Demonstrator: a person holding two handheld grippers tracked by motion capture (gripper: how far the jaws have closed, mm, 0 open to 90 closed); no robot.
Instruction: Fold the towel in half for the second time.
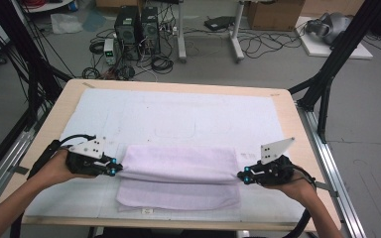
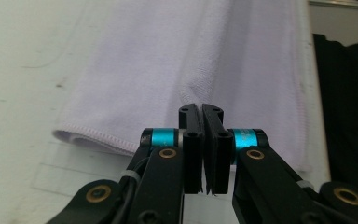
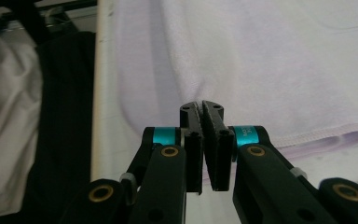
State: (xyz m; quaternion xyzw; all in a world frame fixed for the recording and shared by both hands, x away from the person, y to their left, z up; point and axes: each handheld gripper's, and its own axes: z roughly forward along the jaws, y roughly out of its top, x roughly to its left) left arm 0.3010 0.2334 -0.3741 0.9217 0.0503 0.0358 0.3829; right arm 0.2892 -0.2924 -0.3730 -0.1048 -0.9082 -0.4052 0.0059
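Note:
A pale lilac towel point(image 1: 178, 163) lies folded on the near half of the white mat. Its upper layer stops short of the lower layer's near edge. At the towel's left end my left gripper point(image 1: 114, 170) is shut on the upper layer. In the left gripper view the cloth point(image 2: 168, 60) puckers into the closed tips of the left gripper point(image 2: 200, 109). My right gripper point(image 1: 244, 174) is shut on the same layer at the towel's right end. In the right gripper view the towel point(image 3: 270, 60) is pinched between the tips of the right gripper point(image 3: 201, 106), with its hemmed edge at the right.
A white mat point(image 1: 178, 114) covers most of the wooden table point(image 1: 297, 129). Black frame posts stand at both sides of the table. Computers and cables sit on the floor beyond the far edge. The person's dark clothing point(image 3: 65, 116) is close to the near edge.

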